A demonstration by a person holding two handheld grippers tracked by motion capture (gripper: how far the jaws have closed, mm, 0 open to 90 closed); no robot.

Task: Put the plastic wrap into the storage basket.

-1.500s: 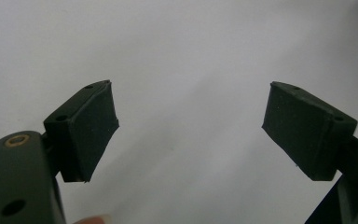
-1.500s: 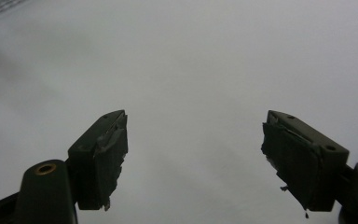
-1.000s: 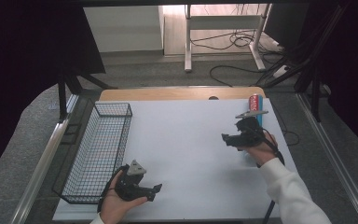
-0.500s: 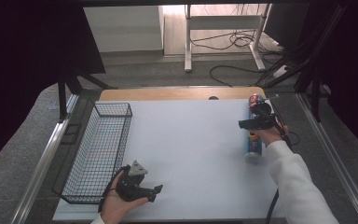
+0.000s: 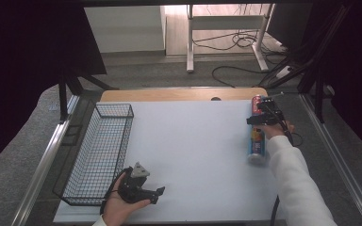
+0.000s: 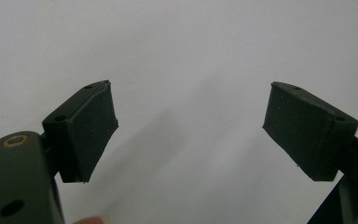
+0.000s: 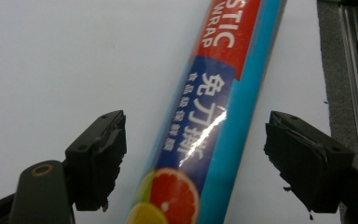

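Straddling the plastic wrap roll (image 7: 209, 135), the right tongs (image 7: 193, 158) gape wide, untouching. Left tongs (image 6: 189, 130) gape empty over the bench (image 5: 188, 141).

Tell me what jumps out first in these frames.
The blue and red plastic wrap roll lies flat near the white table's right edge, with the right gripper poised over it, jaws open on either side, not touching. Along the left edge sits an empty black wire basket, and the open left gripper rests beside its near end.
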